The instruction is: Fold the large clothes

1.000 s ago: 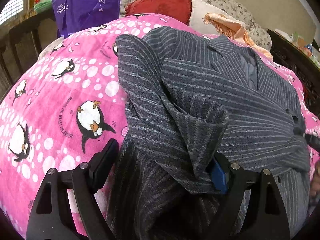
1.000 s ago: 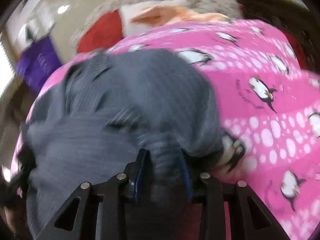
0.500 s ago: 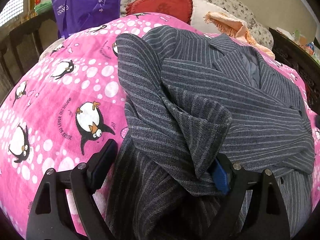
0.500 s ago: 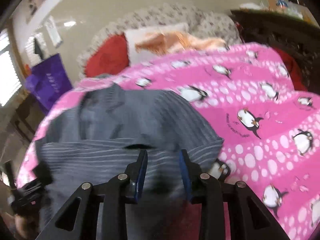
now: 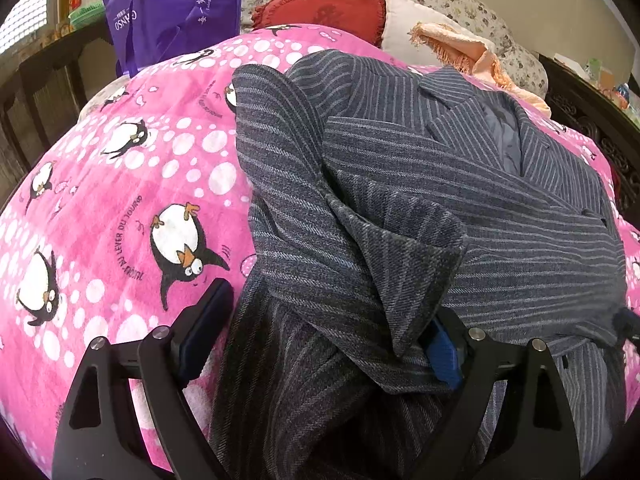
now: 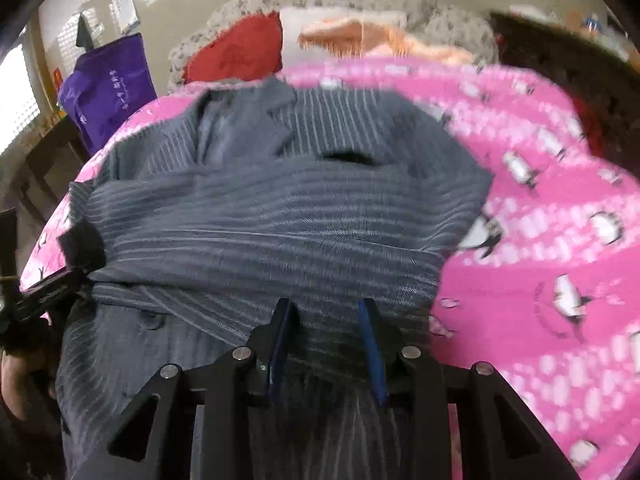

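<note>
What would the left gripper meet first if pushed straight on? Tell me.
Most likely the grey pinstriped wool jacket: its folded-over sleeve cuff already lies between the wide-open fingers of the left gripper. Depth is unclear.

A dark grey jacket [image 5: 500,240] with thin pale pinstripes is lying on a bright pink blanket [image 5: 120,200] showing white dots and black-and-white penguins, beside a purple bag [image 5: 172,8] and a red cushion [image 5: 320,8].

Grey pinstriped jacket [image 5: 460,208] on the bed
Lies face up, both sleeves folded across its chest, collar toward the pillows.
</note>
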The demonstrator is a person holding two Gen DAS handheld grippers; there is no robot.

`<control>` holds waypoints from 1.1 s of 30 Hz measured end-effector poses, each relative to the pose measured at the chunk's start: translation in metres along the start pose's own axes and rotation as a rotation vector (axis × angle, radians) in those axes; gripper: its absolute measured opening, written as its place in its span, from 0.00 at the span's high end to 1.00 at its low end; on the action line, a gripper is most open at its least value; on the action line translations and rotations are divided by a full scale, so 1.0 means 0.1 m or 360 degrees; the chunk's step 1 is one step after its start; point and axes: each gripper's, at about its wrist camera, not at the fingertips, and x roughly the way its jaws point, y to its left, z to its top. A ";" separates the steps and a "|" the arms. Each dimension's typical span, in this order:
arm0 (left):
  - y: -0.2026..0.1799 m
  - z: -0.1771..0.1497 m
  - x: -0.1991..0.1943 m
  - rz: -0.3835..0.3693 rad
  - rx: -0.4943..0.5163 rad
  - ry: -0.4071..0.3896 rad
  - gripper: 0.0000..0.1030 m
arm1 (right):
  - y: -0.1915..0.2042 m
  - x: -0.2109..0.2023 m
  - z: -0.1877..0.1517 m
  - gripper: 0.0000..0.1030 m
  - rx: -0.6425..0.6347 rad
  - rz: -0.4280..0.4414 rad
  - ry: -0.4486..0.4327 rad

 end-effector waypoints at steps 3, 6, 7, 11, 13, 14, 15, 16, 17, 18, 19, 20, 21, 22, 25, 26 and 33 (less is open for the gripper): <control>0.00 0.00 0.00 -0.0002 -0.0001 0.0000 0.13 | 0.11 -0.19 -0.14 0.64 -0.0086 -0.0038 -0.0085; 0.01 0.00 0.00 -0.0007 -0.0004 -0.0001 0.13 | 0.02 0.09 -0.43 0.60 -0.0061 -0.0032 0.0011; 0.01 0.00 0.00 -0.0008 -0.0004 -0.0002 0.13 | 0.00 0.07 -0.45 0.60 -0.0040 -0.0016 -0.0051; 0.03 0.00 0.00 -0.0010 -0.0006 -0.0002 0.13 | -0.01 0.07 -0.45 0.57 -0.0027 -0.0030 -0.0064; 0.03 0.00 -0.01 -0.0021 -0.0015 -0.0006 0.13 | -0.02 0.09 -0.45 0.56 -0.0024 -0.0035 -0.0068; 0.03 0.00 -0.02 -0.0030 -0.0024 -0.0013 0.13 | -0.03 0.10 -0.45 0.56 -0.0012 -0.0023 -0.0066; 0.06 -0.01 -0.06 -0.0052 -0.0047 -0.0035 0.13 | -0.04 0.10 -0.46 0.56 0.0005 -0.0006 -0.0065; 0.11 -0.02 -0.11 -0.0081 -0.0082 -0.0066 0.14 | -0.05 0.10 -0.47 0.56 0.0018 0.0006 -0.0063; 0.17 -0.03 -0.16 -0.0099 -0.0120 -0.0097 0.14 | -0.05 0.10 -0.47 0.55 0.0019 0.0007 -0.0063; 0.26 -0.05 -0.24 -0.0107 -0.0185 -0.0145 0.14 | -0.05 0.10 -0.47 0.55 0.0016 0.0003 -0.0064; 0.37 -0.07 -0.30 -0.0100 -0.0262 -0.0191 0.14 | -0.03 0.11 -0.46 0.55 0.0014 0.0000 -0.0064; 0.46 -0.09 -0.33 -0.0080 -0.0330 -0.0210 0.14 | -0.03 0.11 -0.47 0.55 0.0013 -0.0002 -0.0064; 0.53 -0.10 -0.34 -0.0047 -0.0393 -0.0209 0.13 | -0.03 0.12 -0.46 0.55 0.0012 -0.0004 -0.0065; 0.61 -0.11 -0.31 -0.0010 -0.0452 -0.0184 0.13 | -0.03 0.12 -0.46 0.55 0.0014 -0.0004 -0.0065; 0.60 -0.09 -0.26 0.0024 -0.0434 -0.0125 0.13 | -0.04 0.13 -0.45 0.55 0.0018 -0.0003 -0.0065; 0.55 -0.08 -0.26 0.0044 -0.0392 -0.0113 0.13 | -0.04 0.14 -0.45 0.55 0.0017 -0.0006 -0.0065; 0.49 -0.13 -0.42 0.0126 -0.0174 -0.0020 0.13 | -0.06 0.13 -0.45 0.54 0.0031 0.0008 -0.0061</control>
